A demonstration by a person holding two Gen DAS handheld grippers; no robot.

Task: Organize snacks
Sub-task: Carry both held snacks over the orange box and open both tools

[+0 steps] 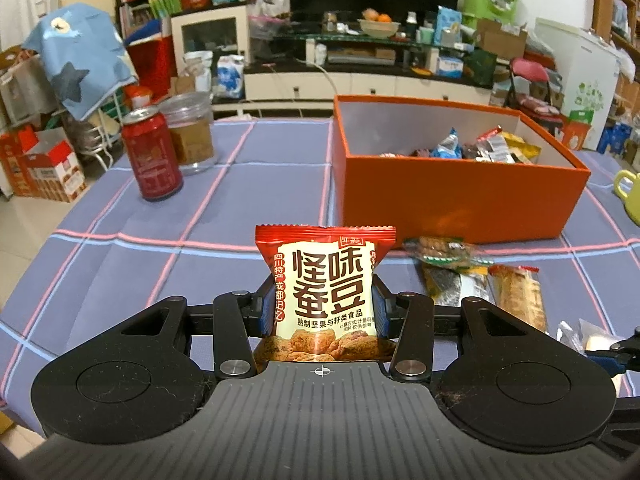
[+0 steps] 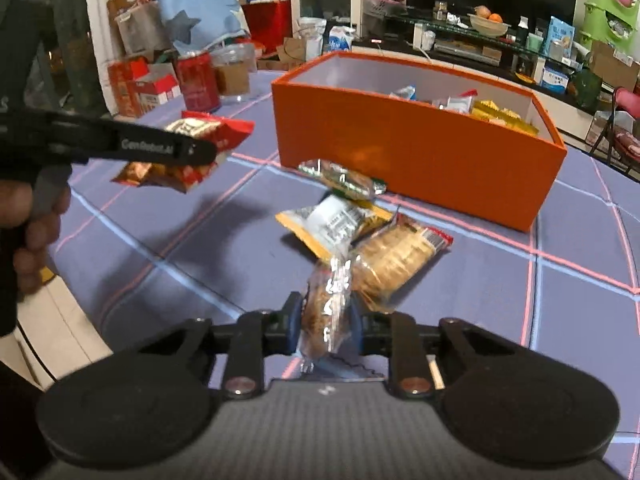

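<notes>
My left gripper (image 1: 322,308) is shut on a red and cream bean snack packet (image 1: 326,280), held above the tablecloth; the packet also shows in the right wrist view (image 2: 192,148). My right gripper (image 2: 325,316) is shut on a clear packet of brown snacks (image 2: 326,308), lifted a little off the table. An orange box (image 1: 448,196), open on top, holds several snack packets; it also shows in the right wrist view (image 2: 416,152). Loose packets lie in front of it: a green one (image 2: 344,180), a yellow and white one (image 2: 332,224) and a cracker packet (image 2: 396,260).
A red can (image 1: 151,154) and a clear plastic jar (image 1: 192,132) stand at the table's far left. A green-yellow mug (image 1: 630,196) sits at the right edge. The table has a purple checked cloth (image 1: 120,264). Cluttered shelves and a TV stand lie beyond.
</notes>
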